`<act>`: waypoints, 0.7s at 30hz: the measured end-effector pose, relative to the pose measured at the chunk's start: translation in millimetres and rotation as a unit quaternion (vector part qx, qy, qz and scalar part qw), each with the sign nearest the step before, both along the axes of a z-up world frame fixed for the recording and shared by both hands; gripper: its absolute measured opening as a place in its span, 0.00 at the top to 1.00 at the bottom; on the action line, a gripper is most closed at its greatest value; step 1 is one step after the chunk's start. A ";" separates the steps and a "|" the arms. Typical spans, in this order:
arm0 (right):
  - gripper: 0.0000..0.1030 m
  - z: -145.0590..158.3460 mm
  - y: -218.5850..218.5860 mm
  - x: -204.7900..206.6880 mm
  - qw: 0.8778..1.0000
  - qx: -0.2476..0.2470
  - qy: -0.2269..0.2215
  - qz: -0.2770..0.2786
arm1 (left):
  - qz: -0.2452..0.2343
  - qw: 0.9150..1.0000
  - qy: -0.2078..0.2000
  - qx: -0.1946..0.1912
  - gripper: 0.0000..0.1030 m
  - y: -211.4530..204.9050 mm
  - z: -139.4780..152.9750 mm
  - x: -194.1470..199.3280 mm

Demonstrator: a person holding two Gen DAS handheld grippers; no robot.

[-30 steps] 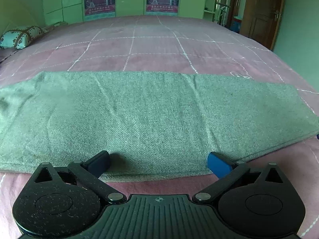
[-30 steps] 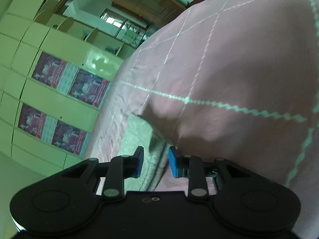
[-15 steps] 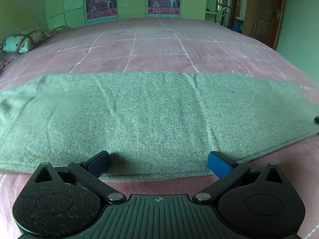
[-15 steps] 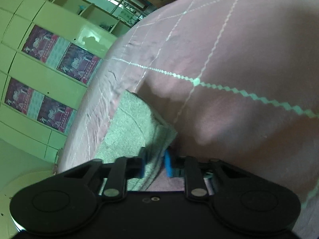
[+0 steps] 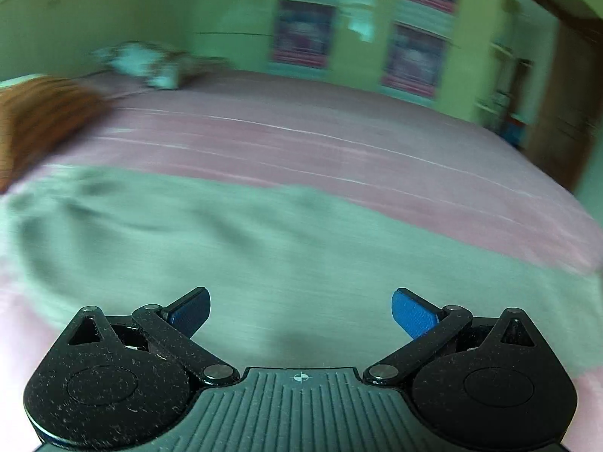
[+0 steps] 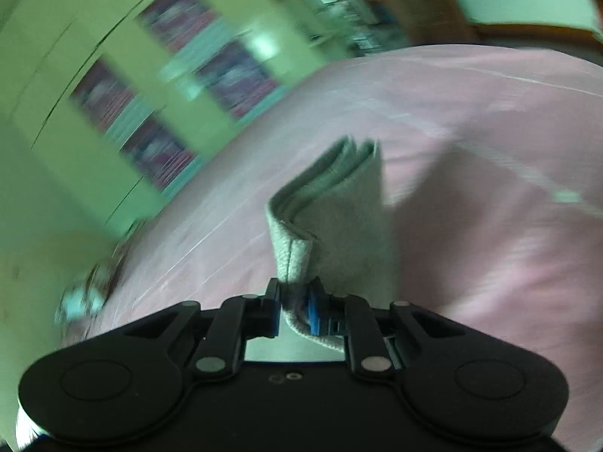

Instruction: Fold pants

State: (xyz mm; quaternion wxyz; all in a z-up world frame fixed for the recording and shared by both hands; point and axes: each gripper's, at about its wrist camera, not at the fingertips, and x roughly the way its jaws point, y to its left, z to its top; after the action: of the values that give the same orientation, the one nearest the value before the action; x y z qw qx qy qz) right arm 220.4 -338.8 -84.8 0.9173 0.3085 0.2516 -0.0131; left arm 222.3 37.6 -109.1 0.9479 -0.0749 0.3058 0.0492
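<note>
The left gripper [image 5: 300, 312] hangs low over the grey-green pants [image 5: 264, 256], its two blue-padded fingers [image 5: 412, 316] spread wide with nothing between them. The pants lie flat across the pink bedspread [image 5: 339, 150], filling the band from nine o'clock to three o'clock in the left wrist view, their near edge running under the gripper's body at six o'clock. The whole view is smeared by motion, so the weave and any seams are hard to make out.

In the right wrist view the right gripper [image 6: 294, 307] is clamped on one end of the pants [image 6: 331, 203]: the jaws are drawn in tight on a stitched hem at the centre of the frame. From that pinch the stacked layers of cloth rise toward twelve o'clock, lifted clear of the bedspread [image 6: 471, 150] and throwing a shadow on it toward two o'clock.

Beyond the bed, light green cabinets [image 5: 358, 37] carry dark posters [image 5: 414, 56] at one o'clock in the left view and at ten o'clock in the right view [image 6: 226, 71]. Whatever is printed on them is blurred past reading. A patterned pillow [image 5: 143, 64] sits at eleven o'clock in the left view, an orange-brown cloth [image 5: 41, 113] at nine o'clock, and a dark wooden door [image 5: 565, 120] at two o'clock. A small crosshair mark [image 5: 300, 377] on the left gripper's body is the only marking that shows clearly.
</note>
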 end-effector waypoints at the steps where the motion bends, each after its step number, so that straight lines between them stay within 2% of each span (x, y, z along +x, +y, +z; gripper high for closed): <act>1: 0.94 4.3 24.6 10.6 1.000 -0.013 -0.001 0.020 | 0.020 1.000 -0.006 0.008 0.01 26.9 2.7 -5.4; 4: 0.94 11.4 99.3 33.7 0.996 -0.027 -0.012 0.084 | 0.067 0.998 -0.013 -0.004 0.01 92.0 4.0 -22.8; 7: 0.94 16.5 175.4 45.0 0.987 -0.038 -0.016 0.155 | 0.096 0.995 -0.008 -0.031 0.01 132.4 -6.9 -37.1; 9: 0.90 5.8 224.7 45.5 0.975 -0.041 -0.004 0.219 | 0.100 0.994 -0.002 -0.041 0.01 143.2 -17.9 -41.1; 10: 0.82 -9.7 256.5 46.5 0.960 -0.063 0.022 0.272 | 0.102 0.994 0.001 -0.047 0.01 147.5 -23.0 -41.7; 11: 0.77 -21.7 279.2 48.1 0.945 -0.093 0.070 0.307 | 0.101 0.994 0.005 -0.052 0.01 149.9 -27.0 -41.4; 12: 0.77 -26.5 292.0 40.5 0.940 -0.124 0.080 0.308 | 0.099 0.994 0.004 -0.056 0.01 150.9 -30.1 -40.7; 13: 0.77 -19.8 288.2 26.4 0.946 -0.126 0.040 0.296 | 0.097 0.994 0.000 -0.056 0.01 150.6 -31.8 -40.7; 14: 0.83 -14.2 280.2 20.6 0.950 -0.104 0.024 0.294 | 0.094 0.994 -0.002 -0.056 0.01 148.8 -33.3 -39.2; 15: 0.86 -8.9 269.0 18.3 0.954 -0.081 0.027 0.288 | 0.089 0.994 -0.002 -0.055 0.01 146.0 -34.6 -38.2; 18: 0.84 7.4 237.9 16.1 0.965 -0.108 0.012 0.240 | 0.050 0.998 -0.013 -0.038 0.01 120.7 -28.6 -30.0; 21: 0.84 18.2 195.9 0.7 0.977 -0.109 0.008 0.186 | -0.008 0.999 -0.019 -0.026 0.01 86.6 -20.8 -15.7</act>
State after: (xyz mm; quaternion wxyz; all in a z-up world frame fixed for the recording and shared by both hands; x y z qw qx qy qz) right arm 221.1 -142.9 -66.6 0.9296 0.1548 0.3092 0.1278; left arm 206.7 124.2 -129.9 0.9516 -0.0986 0.2893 0.0324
